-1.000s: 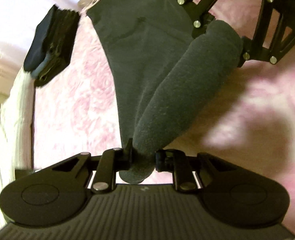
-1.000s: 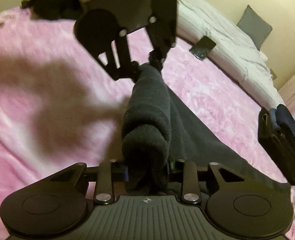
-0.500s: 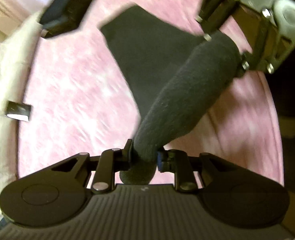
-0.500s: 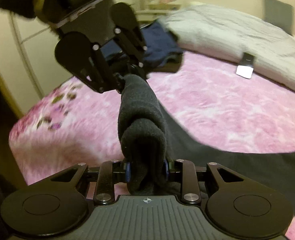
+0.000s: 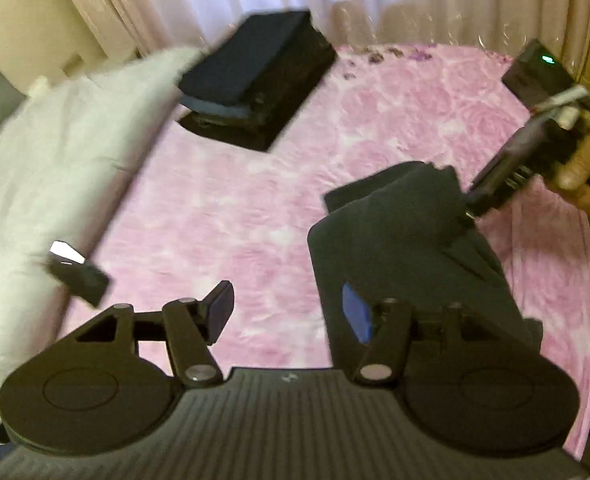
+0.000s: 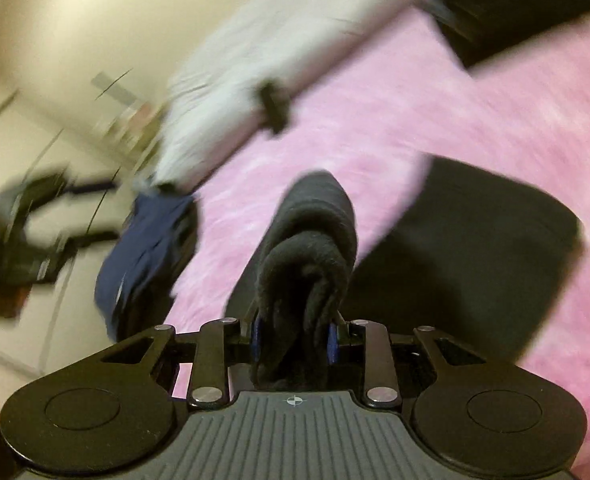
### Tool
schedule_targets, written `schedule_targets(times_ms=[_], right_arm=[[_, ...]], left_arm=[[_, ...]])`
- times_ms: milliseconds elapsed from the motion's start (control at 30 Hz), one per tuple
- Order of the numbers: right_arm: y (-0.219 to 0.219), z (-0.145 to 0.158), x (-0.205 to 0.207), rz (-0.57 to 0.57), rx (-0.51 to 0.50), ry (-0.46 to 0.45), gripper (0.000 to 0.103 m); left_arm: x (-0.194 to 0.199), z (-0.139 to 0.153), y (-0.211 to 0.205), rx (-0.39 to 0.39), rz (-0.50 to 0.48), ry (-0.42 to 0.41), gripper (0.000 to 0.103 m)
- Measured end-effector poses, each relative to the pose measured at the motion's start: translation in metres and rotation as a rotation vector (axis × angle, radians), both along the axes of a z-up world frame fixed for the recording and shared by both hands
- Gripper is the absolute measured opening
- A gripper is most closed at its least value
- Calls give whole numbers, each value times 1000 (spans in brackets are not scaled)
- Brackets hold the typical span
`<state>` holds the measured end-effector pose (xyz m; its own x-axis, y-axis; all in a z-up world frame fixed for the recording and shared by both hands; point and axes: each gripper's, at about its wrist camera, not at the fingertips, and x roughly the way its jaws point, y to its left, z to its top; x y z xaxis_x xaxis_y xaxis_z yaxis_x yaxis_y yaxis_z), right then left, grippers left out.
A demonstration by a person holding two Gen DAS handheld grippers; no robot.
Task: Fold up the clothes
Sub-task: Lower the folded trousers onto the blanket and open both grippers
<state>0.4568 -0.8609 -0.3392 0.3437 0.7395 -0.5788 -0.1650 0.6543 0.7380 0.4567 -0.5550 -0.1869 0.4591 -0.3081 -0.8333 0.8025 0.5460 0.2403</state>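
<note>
On my left, the white duvet (image 5: 55, 152) runs along the edge of the bed, with a small dark phone-like thing (image 5: 77, 276) lying at its border. Further back, a stack of folded dark clothes (image 5: 255, 80) sits on the pink blanket (image 5: 235, 208).

My left tongs (image 5: 287, 312) are opening, with nothing between the blue pads but pink blanket; the cloth lies just to the right of them, behind the right-hand finger.

The dark fleece garment (image 5: 399, 248) lies partly doubled over on the blanket, one end lifted toward my right hand (image 5: 583, 168). My right tongs (image 6: 295, 344) are clamped narrowly on a thick bunched roll of that fleece, which bulges up between the pads.

The risks as I see them: I am holding by one end only, so the free end may slump and the fold come out crooked or slide open on the plush blanket. The roll in my right tongs is bulky; if I pull hard it could slip through, or drag the lower layer along and wrinkle it. The right view is badly blurred, so I cannot judge how square the edges lie.
</note>
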Motion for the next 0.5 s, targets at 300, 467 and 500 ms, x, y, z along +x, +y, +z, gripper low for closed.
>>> schedule_targets(times_ms=[300,467,500], right_arm=[[-70,-8,61,-53,76,31,29],[-94,-57,71,-138,31,161,29],[-97,-60,69,-150,27,172,29]], left_arm=[[29,-70,-72,25,-44,156,56],[59,-109,-97,31,-4,220,56],[64,-115,-99,31,7,230,56]])
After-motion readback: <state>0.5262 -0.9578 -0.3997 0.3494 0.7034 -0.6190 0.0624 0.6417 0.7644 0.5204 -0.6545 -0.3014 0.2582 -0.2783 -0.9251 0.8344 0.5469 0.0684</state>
